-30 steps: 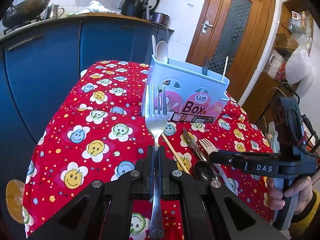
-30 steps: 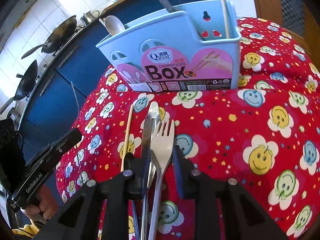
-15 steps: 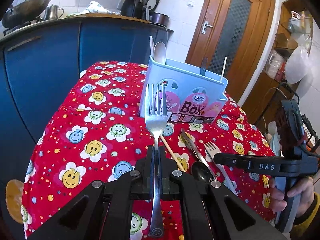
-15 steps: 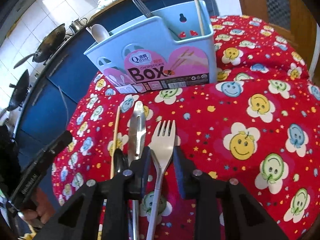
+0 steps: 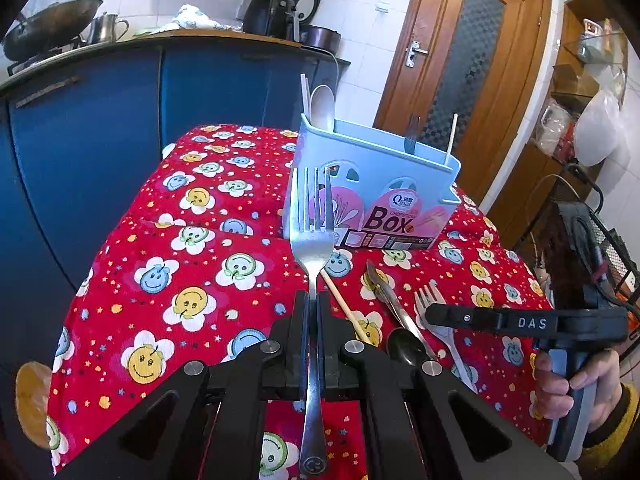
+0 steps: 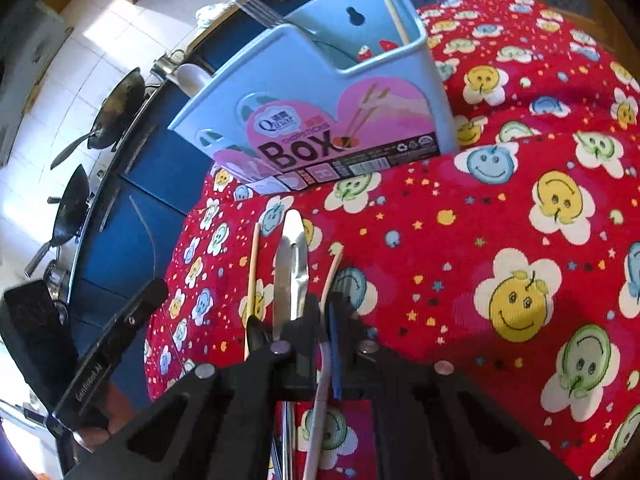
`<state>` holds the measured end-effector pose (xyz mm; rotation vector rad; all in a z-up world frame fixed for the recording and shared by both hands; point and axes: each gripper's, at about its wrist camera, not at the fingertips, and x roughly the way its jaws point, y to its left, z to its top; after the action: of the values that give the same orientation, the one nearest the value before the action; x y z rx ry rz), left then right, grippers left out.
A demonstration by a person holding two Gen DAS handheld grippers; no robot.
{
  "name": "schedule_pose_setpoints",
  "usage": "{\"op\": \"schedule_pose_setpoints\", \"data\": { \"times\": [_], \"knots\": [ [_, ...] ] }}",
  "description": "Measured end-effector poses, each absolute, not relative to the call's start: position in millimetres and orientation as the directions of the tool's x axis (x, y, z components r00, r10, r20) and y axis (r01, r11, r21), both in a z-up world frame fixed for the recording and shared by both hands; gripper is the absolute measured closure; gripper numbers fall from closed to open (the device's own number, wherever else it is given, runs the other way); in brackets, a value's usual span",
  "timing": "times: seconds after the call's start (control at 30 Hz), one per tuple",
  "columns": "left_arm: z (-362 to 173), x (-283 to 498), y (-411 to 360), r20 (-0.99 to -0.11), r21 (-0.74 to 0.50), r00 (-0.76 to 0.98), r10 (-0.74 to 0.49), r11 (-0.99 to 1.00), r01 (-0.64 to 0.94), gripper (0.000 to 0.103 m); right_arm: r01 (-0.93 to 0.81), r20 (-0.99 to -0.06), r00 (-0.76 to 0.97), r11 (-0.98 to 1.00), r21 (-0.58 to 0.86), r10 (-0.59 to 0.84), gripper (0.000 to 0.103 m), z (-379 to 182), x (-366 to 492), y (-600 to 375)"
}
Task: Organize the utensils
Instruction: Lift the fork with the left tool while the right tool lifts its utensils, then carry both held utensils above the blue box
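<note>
Home kitchen: blue cabinets (image 5: 120,128) under a counter, wok (image 5: 48,36) and kettle (image 5: 106,28) on top, white wall tiles, wooden door (image 5: 460,80) (glass-panelled).

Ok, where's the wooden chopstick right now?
In the left wrist view the wooden chopstick lies on the red tablecloth, between the held steel fork and the knife.

The utensil box (image 5: 372,184) stands on the cloth-covered counter (image 5: 168,264); a spoon (image 5: 322,106) sits in its left compartment, a fork (image 5: 412,136) and stick (image 5: 451,136) in its right. Before it lie a chopstick (image 5: 344,310), a knife (image 5: 386,294) and a white fork (image 5: 436,316), left to right.
</note>
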<state>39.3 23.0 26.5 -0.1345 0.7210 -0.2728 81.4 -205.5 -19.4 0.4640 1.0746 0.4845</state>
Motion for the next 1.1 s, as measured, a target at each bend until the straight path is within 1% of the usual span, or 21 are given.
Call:
{"op": "schedule_pose_setpoints", "data": {
  "times": [0.17,0.4,0.6,0.8,1.1],
  "knots": [
    [31,40,19,-0.623,-0.212,0.725,-0.295,0.955,0.206,0.100,-0.182,-0.693,0.455,0.821,0.542,0.559,0.097,-6,71,-206],
    [44,39,14,-0.584,-0.214,0.750,-0.311,0.950,0.228,0.100,-0.220,-0.612,0.592,0.836,0.503,0.524,0.098,24,52,-215],
    [64,37,10,-0.520,-0.209,0.786,-0.333,0.942,0.261,0.100,-0.223,-0.560,0.701,0.881,0.418,0.443,0.098,49,38,-219],
    [90,43,5,-0.457,-0.201,0.821,-0.342,0.939,0.280,0.100,-0.228,-0.487,0.782,0.906,0.357,0.389,0.098,72,27,-224],
    [127,76,-11,-0.349,-0.196,0.870,-0.348,0.935,0.295,0.100,-0.225,-0.427,0.836,0.926,0.304,0.343,0.098,85,21,-227]
  ]
}}
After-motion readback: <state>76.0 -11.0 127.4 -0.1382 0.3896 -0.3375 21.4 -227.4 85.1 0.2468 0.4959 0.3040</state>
